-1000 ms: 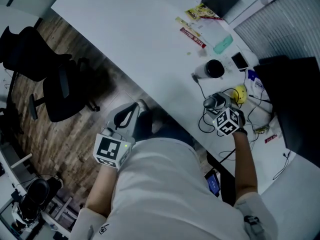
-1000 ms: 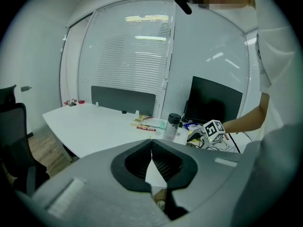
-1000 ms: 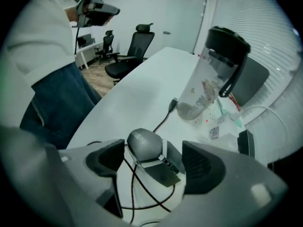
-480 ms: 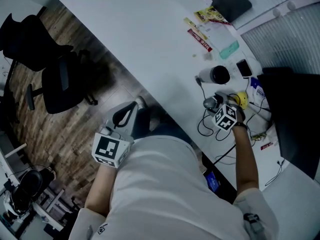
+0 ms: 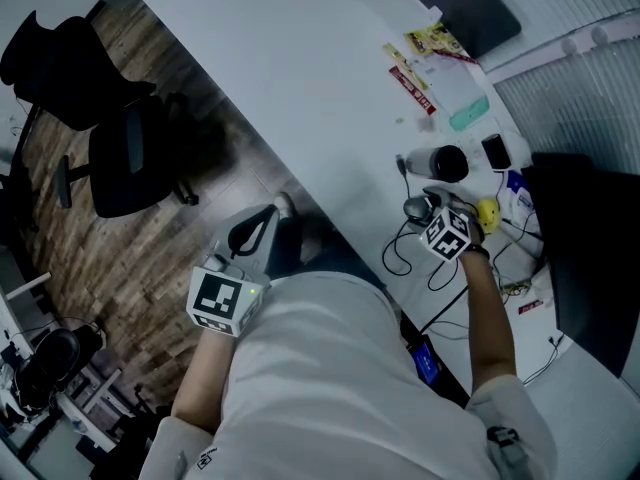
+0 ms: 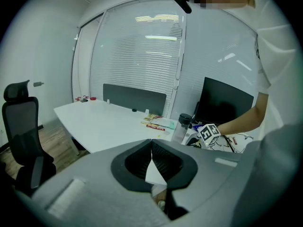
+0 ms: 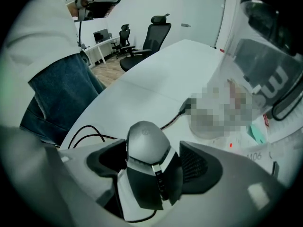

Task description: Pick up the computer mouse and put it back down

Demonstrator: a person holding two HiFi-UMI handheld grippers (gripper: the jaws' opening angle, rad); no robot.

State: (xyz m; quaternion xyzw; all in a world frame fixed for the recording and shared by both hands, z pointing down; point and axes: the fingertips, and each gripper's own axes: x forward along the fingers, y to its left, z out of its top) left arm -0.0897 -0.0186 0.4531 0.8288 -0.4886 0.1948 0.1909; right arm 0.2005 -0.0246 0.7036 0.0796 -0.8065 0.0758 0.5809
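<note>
1. Only the right gripper view shows the right gripper (image 7: 152,161) clamping the computer mouse (image 7: 144,143); the head view places it near the bottle (image 5: 446,162).
2. The left gripper (image 6: 151,144) is closed on nothing.
3. The mouse is gripped just as a second ago.

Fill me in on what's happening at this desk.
A person holds a two-jaw gripper in each hand. The right gripper has closed its jaws on the computer mouse at the cluttered end of the white desk, next to loose cables and a bottle. Whether the mouse is off the surface cannot be told. The left gripper hangs off the desk beside the person, jaws together and empty.
</note>
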